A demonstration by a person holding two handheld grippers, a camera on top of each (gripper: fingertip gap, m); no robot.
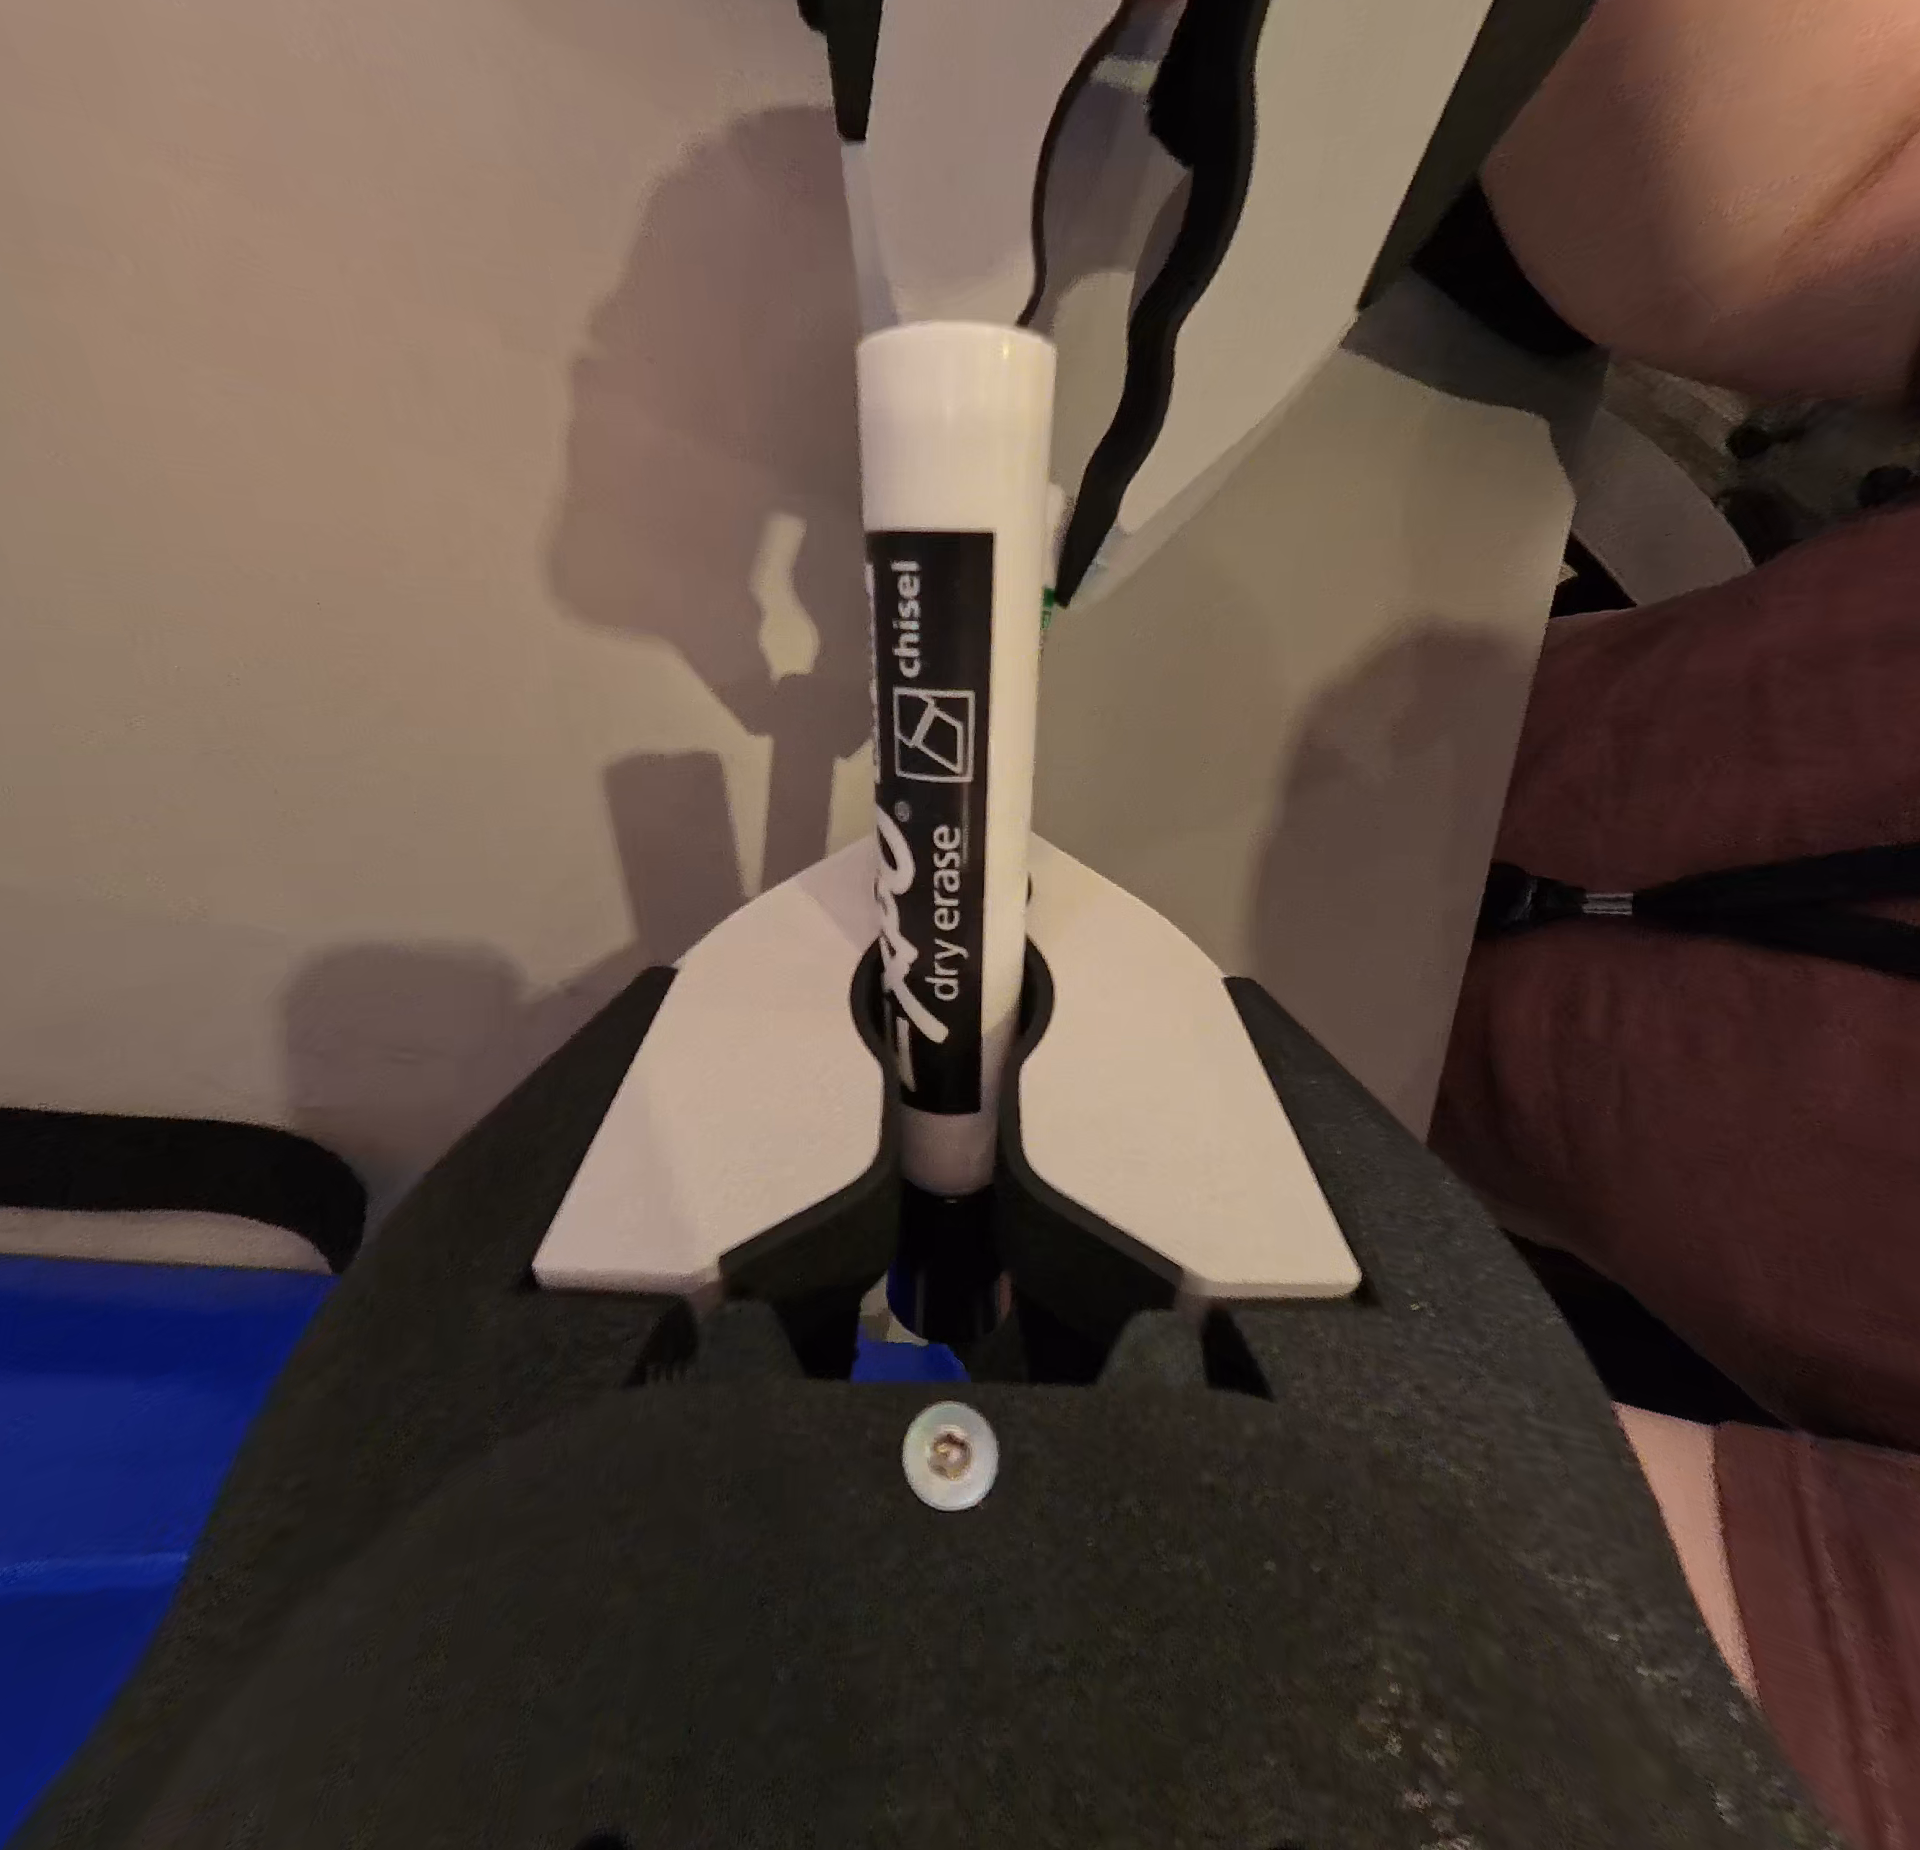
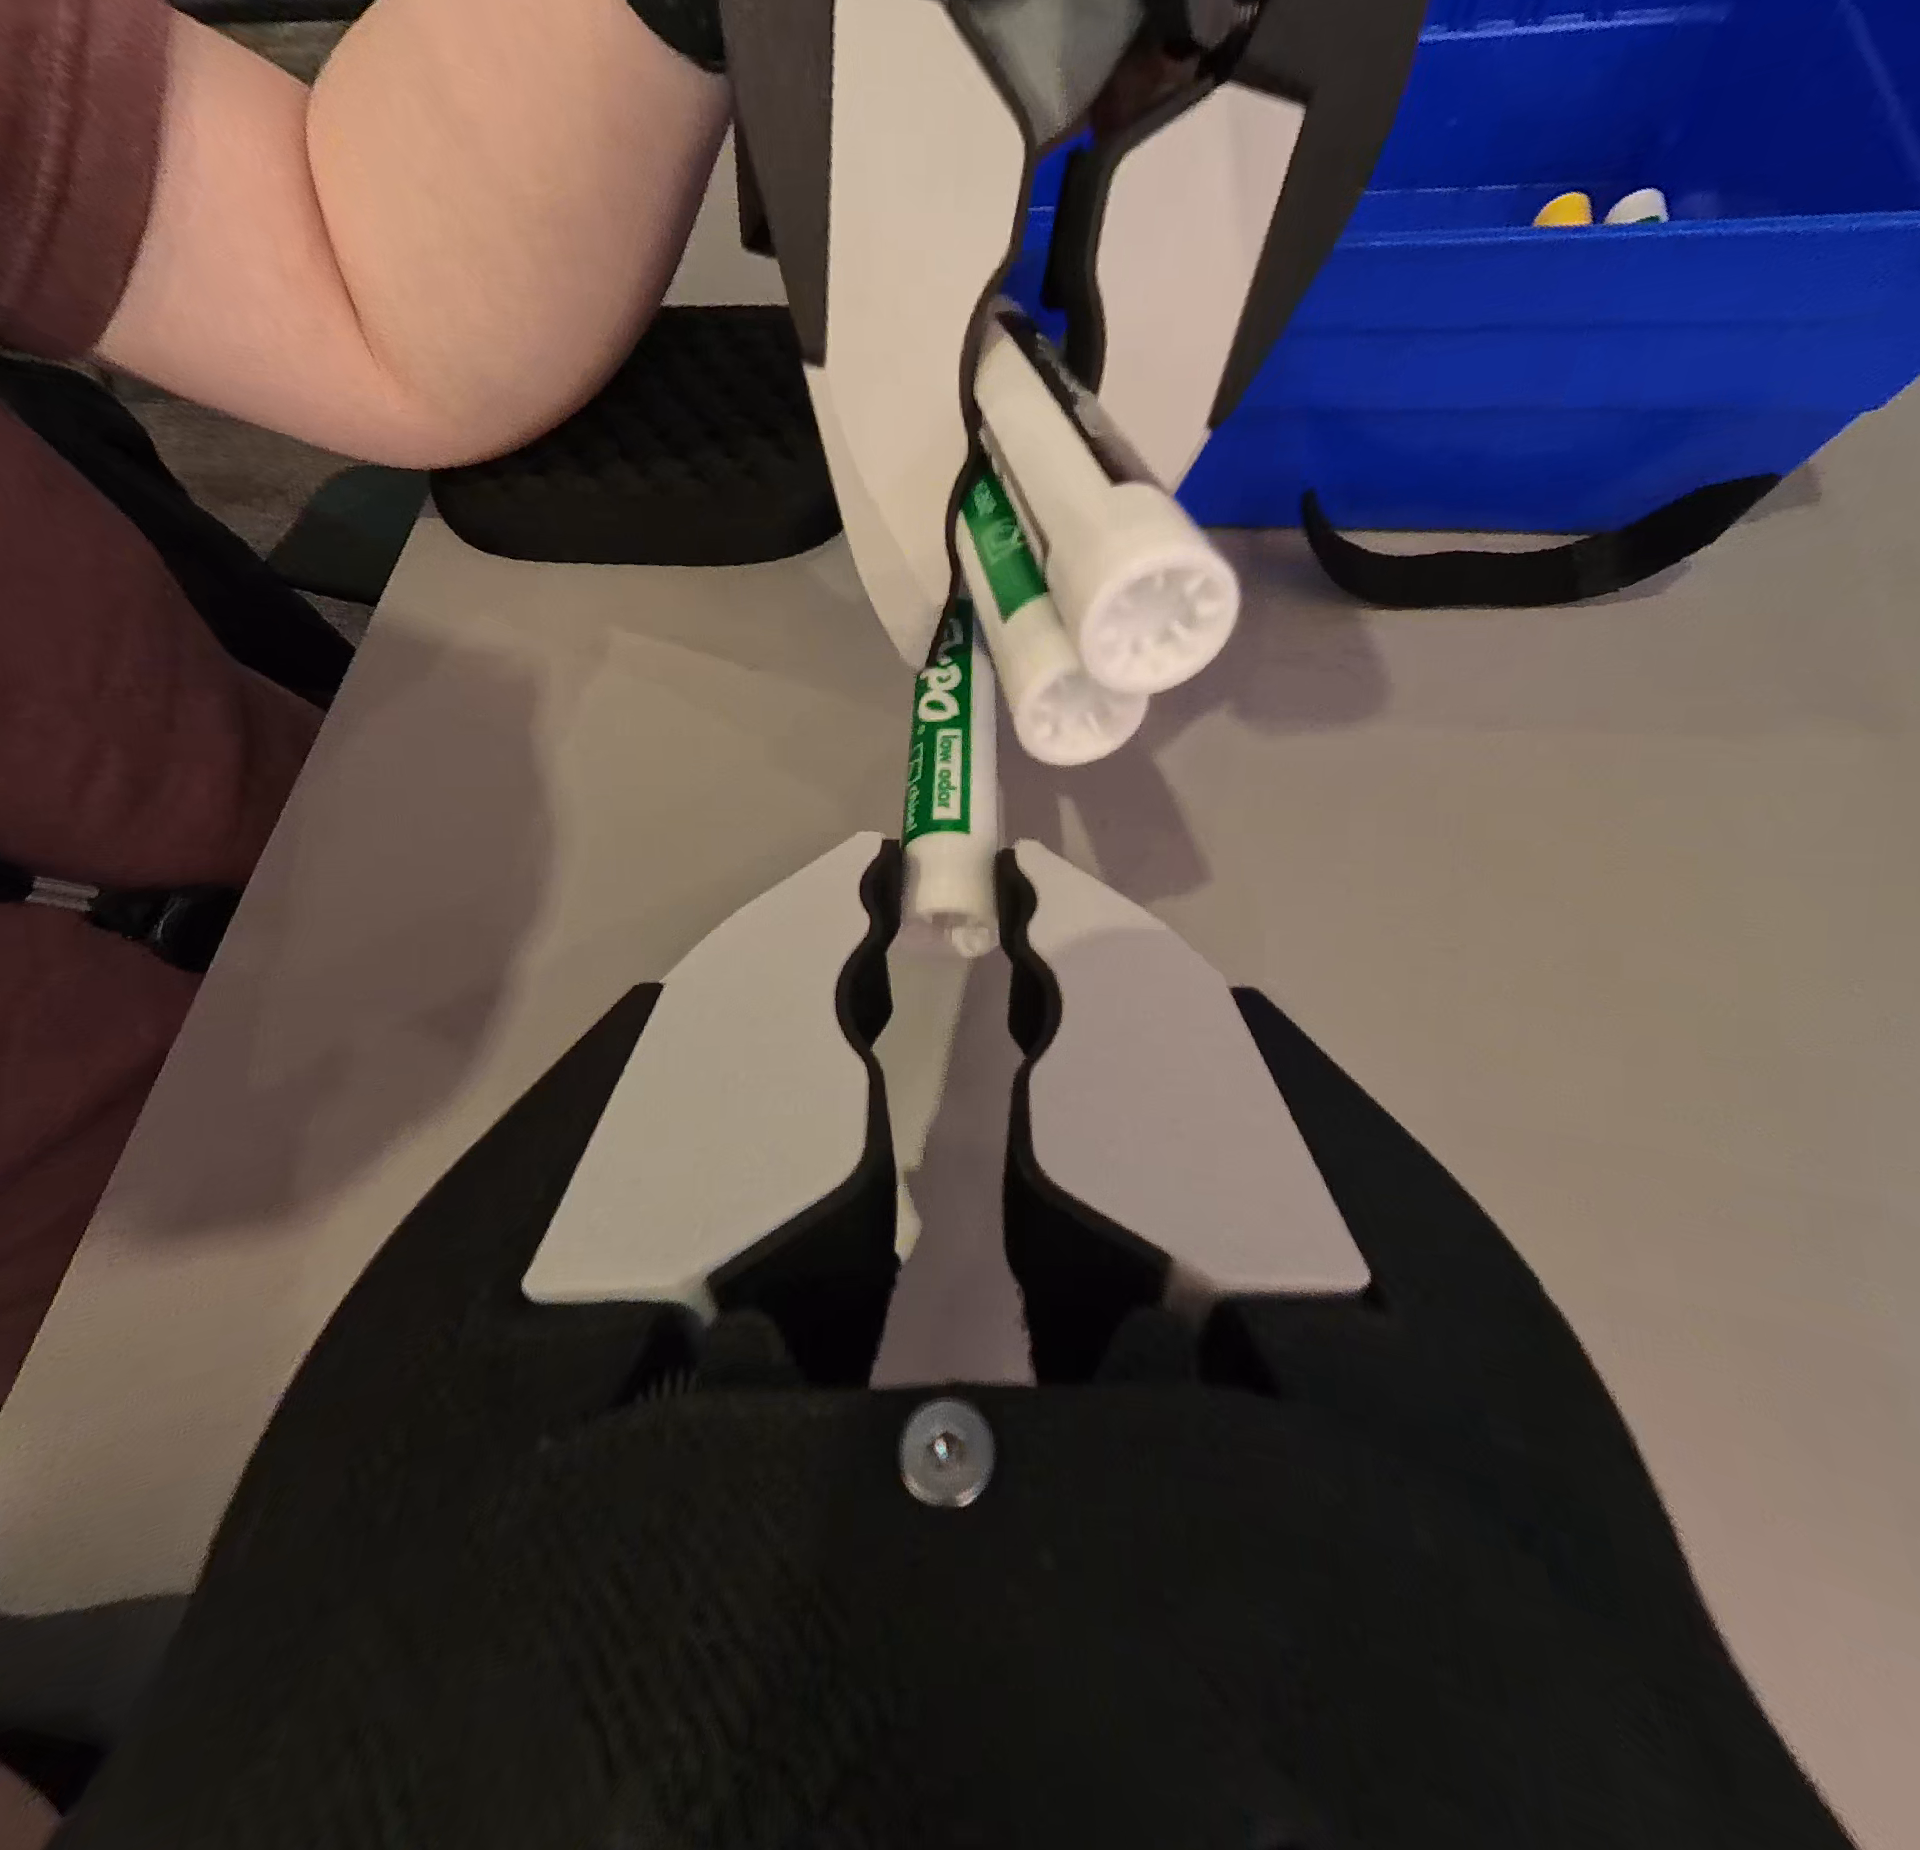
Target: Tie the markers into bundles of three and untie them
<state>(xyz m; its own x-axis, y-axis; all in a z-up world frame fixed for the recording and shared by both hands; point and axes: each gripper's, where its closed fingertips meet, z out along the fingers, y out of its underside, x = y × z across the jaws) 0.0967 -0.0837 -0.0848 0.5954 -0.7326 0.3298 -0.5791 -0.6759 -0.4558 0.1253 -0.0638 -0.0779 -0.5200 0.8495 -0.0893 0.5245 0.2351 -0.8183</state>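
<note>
Markers clamped in your left gripper above table; right gripper pinches green marker end. Pull crooked and remaining pair slips out; strap lies unused near bin.

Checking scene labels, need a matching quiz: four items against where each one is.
Items:
1. black-label marker
2. lowest green-label marker
3. black strap
4. yellow cap

Places:
A. inside the blue bin
B. end between the right claw fingers
C. lying on the table
D. gripped in the left claw

Pairs: 1-D, 2-B, 3-C, 4-A
</note>
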